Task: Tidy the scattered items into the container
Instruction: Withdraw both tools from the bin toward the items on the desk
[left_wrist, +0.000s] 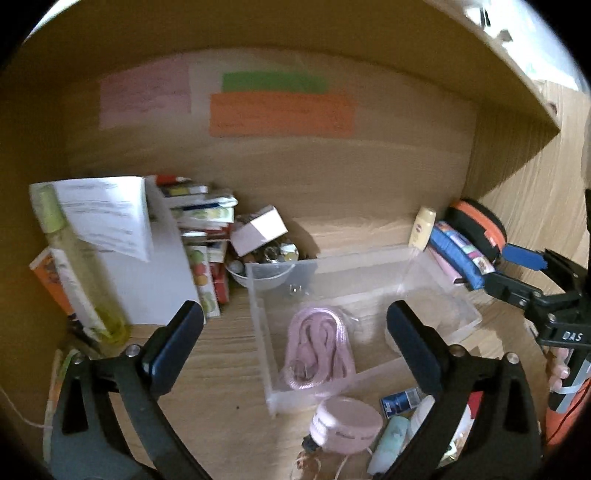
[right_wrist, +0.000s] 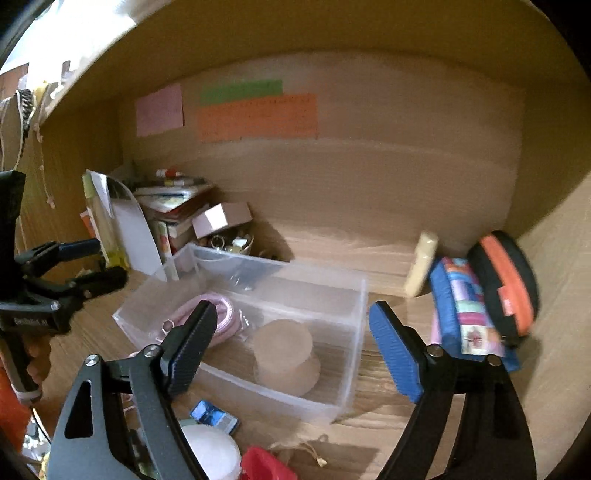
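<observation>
Holding pink cord (left_wrist: 317, 347) and tan puck (right_wrist: 286, 354), clear container (right_wrist: 354, 295); both tongs (left_wrist: 295, 339) (right_wrist: 291, 343) apart, empty

Black left gripper (left_wrist: 295, 345) frame, silver screws; right gripper (right_wrist: 291, 345) blue-padded.

Clear container (right_wrist: 354, 295) holding pale pink cord (left_wrist: 317, 343) and tan disc (right_wrist: 284, 350). Far wall: pink (right_wrist: 159, 109), green (right_wrist: 242, 91), orange (right_wrist: 258, 116) notes. Right: blue patchwork pouch (right_wrist: 465, 314) (many-coloured squares), black-and-orange case (right_wrist: 506, 280).
</observation>
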